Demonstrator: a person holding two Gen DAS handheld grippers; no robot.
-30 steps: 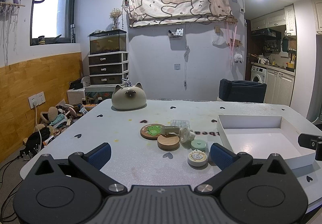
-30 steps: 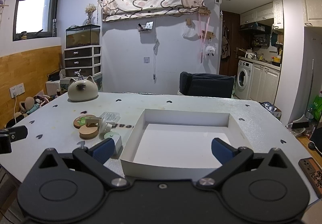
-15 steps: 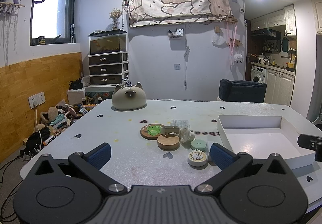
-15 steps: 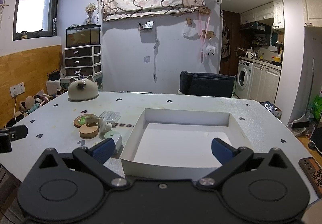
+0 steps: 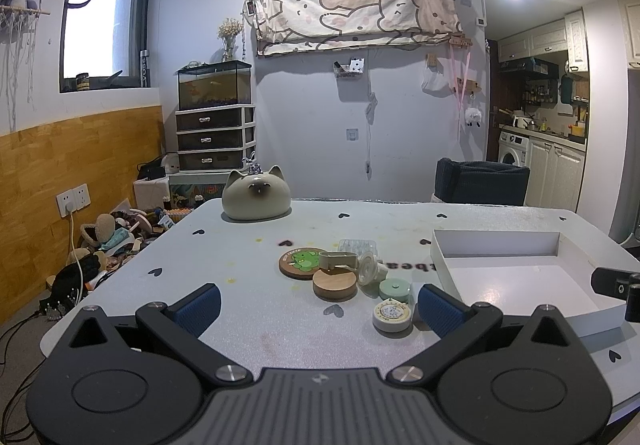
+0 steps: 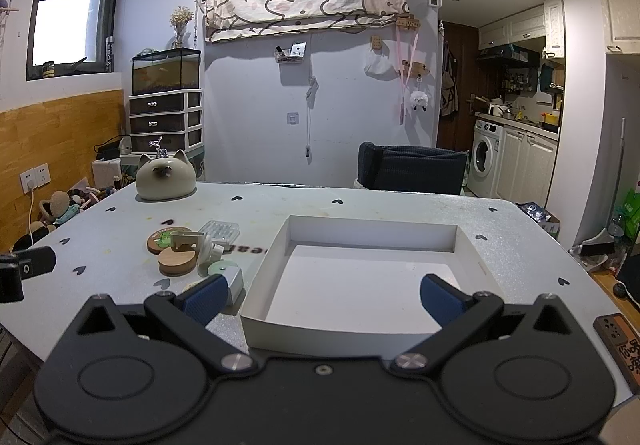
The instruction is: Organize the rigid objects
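A cluster of small items lies mid-table: a green-printed round coaster (image 5: pixel 301 263), a wooden disc (image 5: pixel 334 283), a mint round case (image 5: pixel 394 290), a round tape measure (image 5: pixel 392 316), a clear ridged case (image 5: pixel 357 245) and a beige clip (image 5: pixel 338 259). To their right stands an empty white tray (image 5: pixel 496 245) (image 6: pixel 370 231). My left gripper (image 5: pixel 318 307) hovers open just short of the cluster. Over the tray's near rim my right gripper (image 6: pixel 322 295) is open and holds nothing. The same coaster (image 6: pixel 161 240) and wooden disc (image 6: pixel 177 261) show left of the tray in the right wrist view.
A cat-shaped ceramic jar (image 5: pixel 256 197) stands at the table's far left. A dark chair (image 5: pixel 480 183) sits behind the far edge. Left of the table, toys and cables (image 5: pixel 88 257) litter the floor. A brown object (image 6: pixel 616 337) lies at the table's right corner.
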